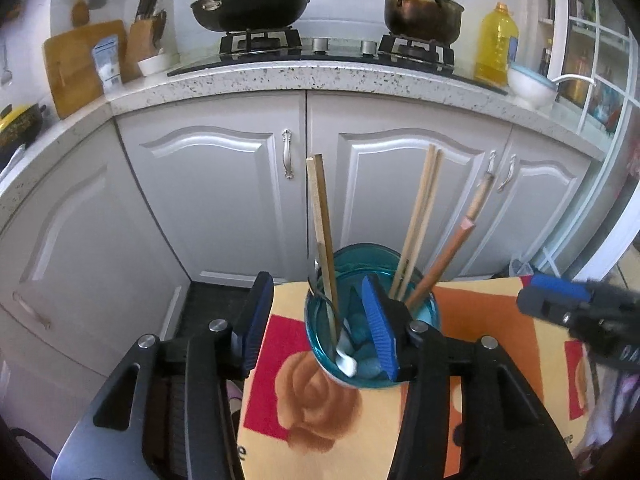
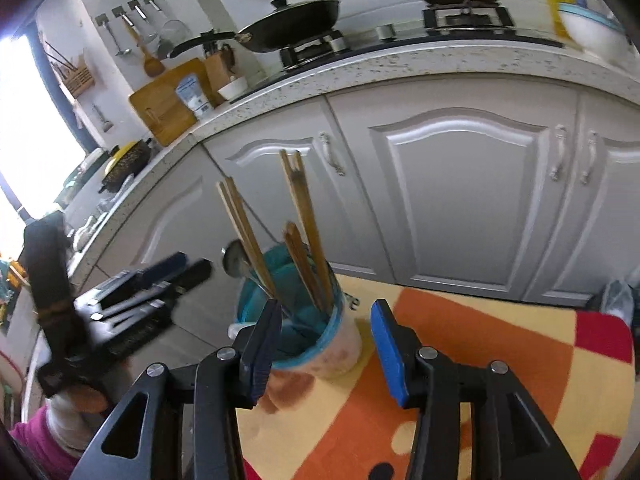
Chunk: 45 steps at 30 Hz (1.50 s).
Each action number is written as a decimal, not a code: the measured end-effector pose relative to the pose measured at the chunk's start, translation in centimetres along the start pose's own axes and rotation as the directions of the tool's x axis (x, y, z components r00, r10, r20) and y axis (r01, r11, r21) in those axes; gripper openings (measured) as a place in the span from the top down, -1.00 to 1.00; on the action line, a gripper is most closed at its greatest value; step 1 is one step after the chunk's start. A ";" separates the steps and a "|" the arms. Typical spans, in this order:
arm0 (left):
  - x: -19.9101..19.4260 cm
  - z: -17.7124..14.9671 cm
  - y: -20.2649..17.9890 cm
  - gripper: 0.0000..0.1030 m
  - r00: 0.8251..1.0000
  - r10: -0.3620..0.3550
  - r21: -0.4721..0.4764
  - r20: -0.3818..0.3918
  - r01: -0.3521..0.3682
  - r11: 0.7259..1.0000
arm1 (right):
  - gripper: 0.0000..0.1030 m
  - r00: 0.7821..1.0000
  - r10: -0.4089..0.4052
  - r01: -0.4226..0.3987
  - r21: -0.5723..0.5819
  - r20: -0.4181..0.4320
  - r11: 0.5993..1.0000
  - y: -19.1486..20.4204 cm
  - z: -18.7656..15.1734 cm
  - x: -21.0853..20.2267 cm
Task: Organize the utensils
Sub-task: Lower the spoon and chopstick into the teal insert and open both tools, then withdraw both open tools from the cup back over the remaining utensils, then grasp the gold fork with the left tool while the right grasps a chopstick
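My left gripper (image 1: 316, 320) jaws wide, empty, straddling near rim of blue cup (image 1: 430, 312) on patterned table (image 1: 480, 316); chopsticks (image 1: 418, 224) upright inside, leaning away. My right gripper (image 2: 326, 350) part open, empty, cup just ahead. Left nearer, I judge

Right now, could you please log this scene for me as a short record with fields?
setting: kitchen, white cabinets, stove with pan and pot
surface: patterned cloth
holder: blue cup, upright on the cloth
contents: chopsticks and a spoon, standing inside
left gripper: open, one finger over the cup's mouth, holding nothing
right gripper: open, at the cup, holding nothing
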<state>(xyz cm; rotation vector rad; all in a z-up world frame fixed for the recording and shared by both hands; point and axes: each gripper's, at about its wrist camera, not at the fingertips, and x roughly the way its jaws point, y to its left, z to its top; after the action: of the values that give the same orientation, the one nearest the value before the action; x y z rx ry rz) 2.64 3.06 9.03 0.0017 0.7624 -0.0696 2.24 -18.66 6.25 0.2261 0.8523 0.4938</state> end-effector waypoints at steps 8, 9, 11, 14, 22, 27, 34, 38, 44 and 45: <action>-2.2 -1.6 -2.1 0.11 1.000 -0.025 0.014 0.006 0.025 1.000 | 0.13 0.996 -0.081 0.081 -0.008 0.036 0.997 0.6 -3.0 -2.2; -2.5 -1.8 -2.4 0.11 0.999 -0.033 0.014 0.007 0.033 0.999 | 0.13 0.995 -0.089 0.090 -0.007 0.043 0.996 0.6 -3.3 -2.5; -2.8 -2.1 -3.0 0.11 0.999 -0.043 0.019 0.008 0.042 0.999 | 0.13 0.992 -0.111 0.112 -0.008 0.054 0.994 0.5 -3.9 -3.3; -3.5 -2.9 -4.1 0.11 0.998 -0.067 0.034 0.008 0.067 0.997 | 0.13 0.988 -0.144 0.145 -0.018 0.061 0.989 0.2 -4.9 -4.5; -3.4 -6.5 -6.4 0.11 0.990 -0.134 0.058 -0.051 0.137 0.989 | 0.13 0.975 -0.214 0.214 0.005 -0.059 0.977 -3.7 -9.8 -5.5; -1.8 -8.5 -7.3 0.11 0.981 -0.153 0.059 -0.123 0.161 0.985 | 0.29 0.948 -0.248 0.259 0.031 -0.199 0.966 -7.3 -14.6 -2.4; -0.1 -10.3 -8.8 0.11 0.968 -0.173 0.076 -0.182 0.190 0.979 | 0.50 0.936 -0.213 0.240 0.065 -0.282 0.969 -9.4 -17.0 2.4; 1.3 -11.1 -9.7 0.11 0.952 -0.200 0.079 -0.230 0.223 0.972 | 0.70 0.917 -0.243 0.264 0.023 -0.316 0.964 -9.7 -17.0 4.4; 5.1 -12.6 -12.5 0.11 0.895 -0.299 0.094 -0.332 0.347 0.933 | 0.88 0.894 -0.329 0.340 -0.017 -0.305 0.940 -10.9 -16.8 3.4; 5.9 -12.7 -13.1 0.11 0.883 -0.316 0.101 -0.346 0.370 0.924 | 0.88 0.896 -0.322 0.341 0.009 -0.305 0.940 -11.7 -16.9 2.8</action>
<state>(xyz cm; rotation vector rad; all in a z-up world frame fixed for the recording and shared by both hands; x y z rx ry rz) -2.73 -10.06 -3.94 0.0354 1.0804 -0.4831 -5.29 -27.39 -10.95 0.0583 1.1797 0.1795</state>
